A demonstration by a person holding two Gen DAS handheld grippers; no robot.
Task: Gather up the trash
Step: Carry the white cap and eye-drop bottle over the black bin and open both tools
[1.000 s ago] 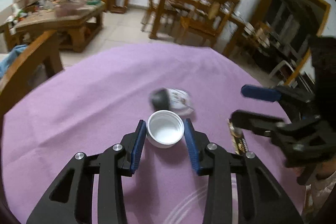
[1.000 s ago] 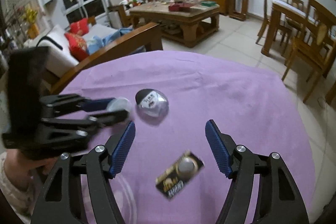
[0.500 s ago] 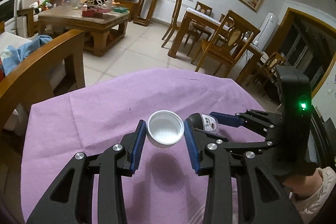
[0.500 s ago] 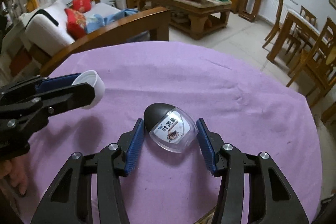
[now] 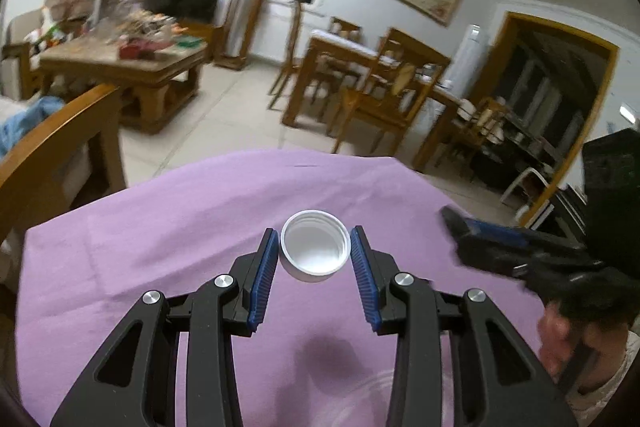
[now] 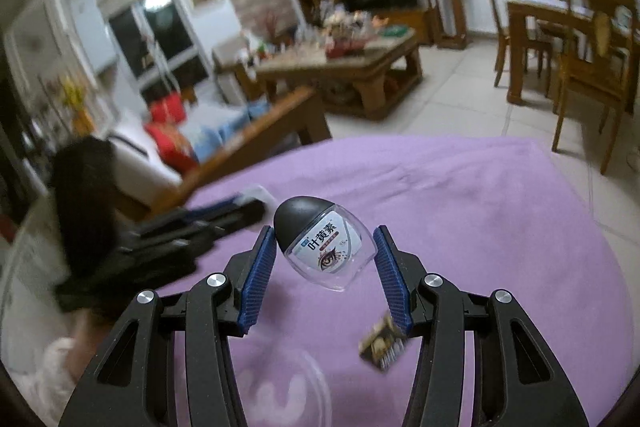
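Left hand-held gripper [image 5: 314,254] is carrying a white bottle cap [image 5: 314,251], open side facing the camera, pinched across its rim by the blue pads [image 5: 262,277]. The jaws are standing only cap-wide apart. A soft shadow on the purple tabletop [image 5: 168,223] below suggests the cap is hanging clear of the cloth rather than resting on it.

Right hand-held gripper [image 6: 325,255] is gripping a small clear eye-drop bottle [image 6: 324,247] with a dark cap and a printed label. The bottle is sitting tilted between the pads, dark end up and to the left, held across its broad body, probably because that is the only flat purchase on so rounded a shape. It too appears lifted off the cloth.

Each hand is loaded with one piece, so both items can likely travel to the bin in a single trip.

Still lying on the tabletop: a dark, gold-printed wrapper [image 6: 384,345], just beside the right gripper's right finger. A clear, shallow dish [image 6: 280,387] is showing at the near edge under the right gripper; whether it is the collection point cannot be told.

Motion blur is smearing the opposite gripper in each view.
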